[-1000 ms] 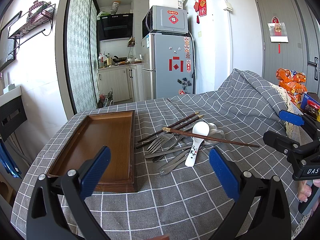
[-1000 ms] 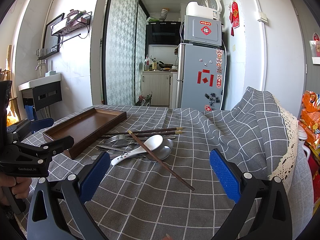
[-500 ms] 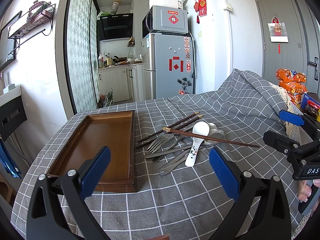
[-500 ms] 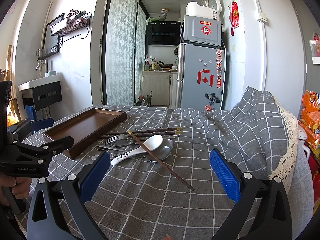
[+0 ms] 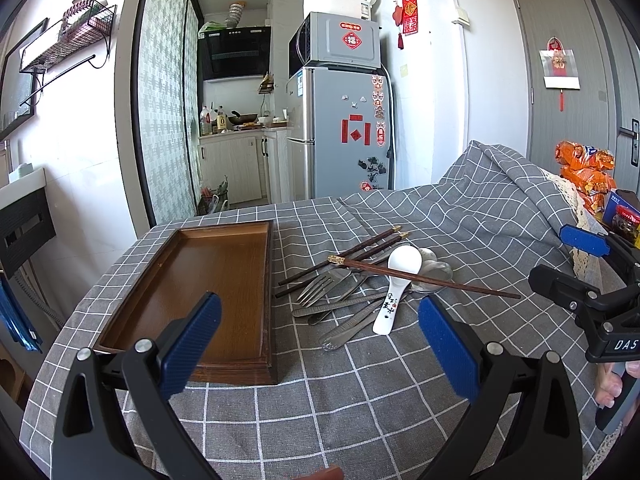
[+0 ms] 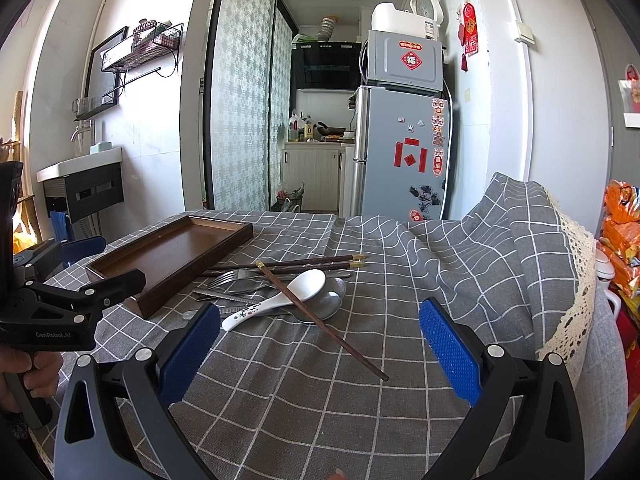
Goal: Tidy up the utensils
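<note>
left gripper (image 5: 318,336) and right gripper (image 6: 320,338) both spread wide, holding nothing. beyond, on the checked cloth (image 5: 360,400): three chopsticks (image 5: 424,278), one white spoon (image 5: 398,282), one fork (image 5: 320,286); the overlapping metal pieces can't be counted. one wooden tray (image 5: 208,280) lies beside them.

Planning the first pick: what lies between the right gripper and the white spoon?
In the right wrist view, only checked tablecloth and the tip of one chopstick lie between the right gripper and the white spoon.

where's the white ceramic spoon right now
In the left wrist view the white ceramic spoon lies on the checked tablecloth, right of the wooden tray, in the utensil pile with one chopstick lying across it.
</note>
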### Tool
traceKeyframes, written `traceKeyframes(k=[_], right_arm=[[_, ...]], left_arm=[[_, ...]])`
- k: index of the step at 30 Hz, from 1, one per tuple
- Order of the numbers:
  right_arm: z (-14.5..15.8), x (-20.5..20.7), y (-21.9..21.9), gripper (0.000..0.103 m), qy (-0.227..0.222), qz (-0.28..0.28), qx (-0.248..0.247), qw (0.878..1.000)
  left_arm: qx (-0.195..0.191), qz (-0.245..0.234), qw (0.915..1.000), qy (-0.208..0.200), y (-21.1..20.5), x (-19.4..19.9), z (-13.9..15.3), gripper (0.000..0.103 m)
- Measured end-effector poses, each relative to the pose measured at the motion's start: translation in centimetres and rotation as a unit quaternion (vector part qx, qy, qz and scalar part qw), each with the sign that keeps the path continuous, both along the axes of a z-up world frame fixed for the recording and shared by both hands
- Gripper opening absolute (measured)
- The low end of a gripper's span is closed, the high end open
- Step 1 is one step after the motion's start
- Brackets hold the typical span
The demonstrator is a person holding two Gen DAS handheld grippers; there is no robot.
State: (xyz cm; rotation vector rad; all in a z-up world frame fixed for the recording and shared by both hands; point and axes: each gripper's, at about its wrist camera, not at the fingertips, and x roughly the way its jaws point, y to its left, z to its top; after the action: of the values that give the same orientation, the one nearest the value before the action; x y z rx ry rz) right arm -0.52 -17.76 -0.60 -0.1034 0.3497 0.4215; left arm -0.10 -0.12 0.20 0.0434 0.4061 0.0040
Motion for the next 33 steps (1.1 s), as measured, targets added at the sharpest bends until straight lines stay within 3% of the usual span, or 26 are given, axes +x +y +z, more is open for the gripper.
traceKeyframes(k=[10,14,18,22,28,33], right_arm=[[-0.1,-0.3,0.1,0.100,-0.007,0.000,0.008,1.000],[-0.2,-0.5,-0.1,0.100,-0.003,0.001,0.008,1.000],[-0.1,0.2,-0.6,0.100,0.012,0.013,0.016,1.000],[-0.2,0.4,-1.1,0.100,0.056,0.038,0.015,0.998],[0.5,-0.5,-2.4,0.100,0.066,0.054,-0.012,0.996],[0.7,1.1,-2.4,0.097,0.116,0.097,-0.060,0.987]], left_arm=[[-0.006,0.001,1.0000,-0.001,0.6,0.2,-0.2,0.100],[-0.017,-0.019,0.9995,0.019,0.6,0.6,-0.4,0.100],[-0.021,-0.038,0.9987,0.025,0.4,0.6,-0.6,0.100],[-0.024,-0.073,0.9965,0.033,0.0,0.6,-0.7,0.100],[0.013,-0.113,0.9930,0.032,-1.2,0.2,-0.8,0.100],[0.042,-0.142,0.9881,0.041,-2.1,0.6,-0.1,0.100]])
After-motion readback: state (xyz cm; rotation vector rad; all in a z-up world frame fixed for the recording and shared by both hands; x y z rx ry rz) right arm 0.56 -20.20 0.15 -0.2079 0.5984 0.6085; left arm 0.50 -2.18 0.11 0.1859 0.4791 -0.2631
